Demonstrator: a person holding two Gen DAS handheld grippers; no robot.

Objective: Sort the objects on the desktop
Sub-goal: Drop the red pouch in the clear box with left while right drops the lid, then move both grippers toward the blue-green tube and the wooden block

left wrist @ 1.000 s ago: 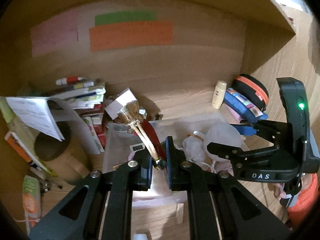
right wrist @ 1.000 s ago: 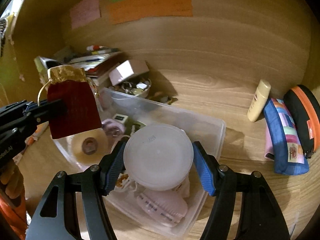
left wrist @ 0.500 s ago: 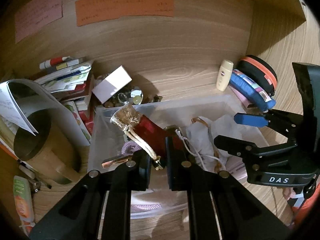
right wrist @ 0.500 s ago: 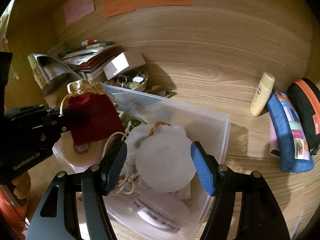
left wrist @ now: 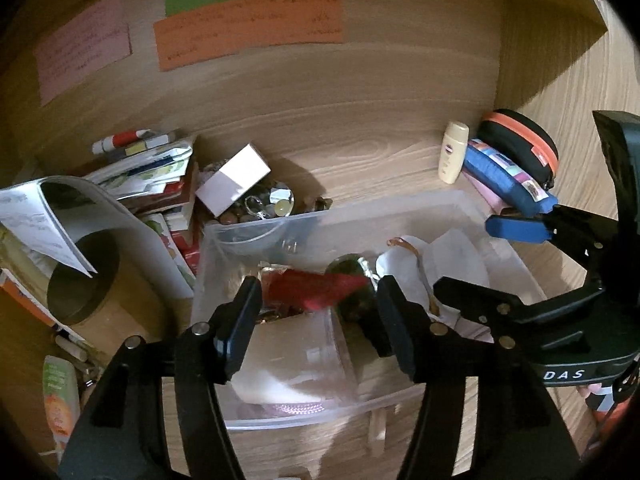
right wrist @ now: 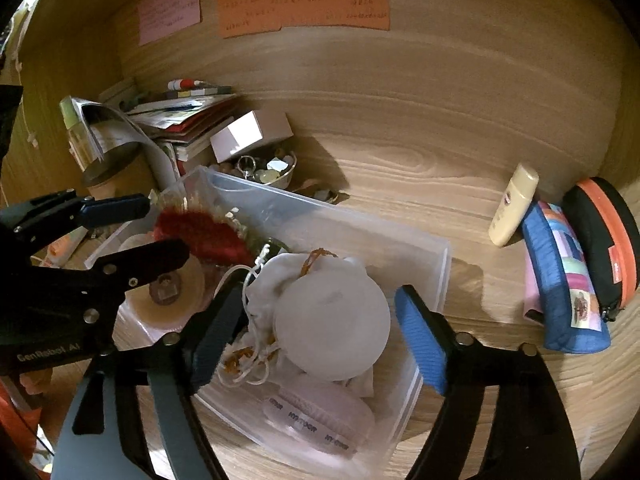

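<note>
A clear plastic bin (left wrist: 460, 204) (right wrist: 436, 252) sits on the wooden desk. A red velvet pouch with gold trim (left wrist: 316, 290) (right wrist: 204, 232) lies blurred inside the bin, free of the fingers. My left gripper (left wrist: 316, 324) (right wrist: 160, 226) is open just above it. A round white lidded container (right wrist: 332, 324) rests in the bin on a white drawstring bag (left wrist: 404, 264). My right gripper (right wrist: 320, 344) (left wrist: 476, 256) is open around that container, not touching it. A tape roll (right wrist: 168, 292) and a pink case (right wrist: 320, 420) also lie in the bin.
A stack of books (left wrist: 152, 176) and a wooden cup (left wrist: 84, 288) stand left of the bin. A white box (left wrist: 232, 180) sits over a bowl of trinkets (right wrist: 264, 168). A lotion bottle (right wrist: 514, 204), a blue pouch (right wrist: 564, 280) and a black-orange case (right wrist: 608, 236) lie at right.
My left gripper opened and let go of the red pouch, which dropped into the bin. My right gripper had released the white container into the bin and stays open over it.
</note>
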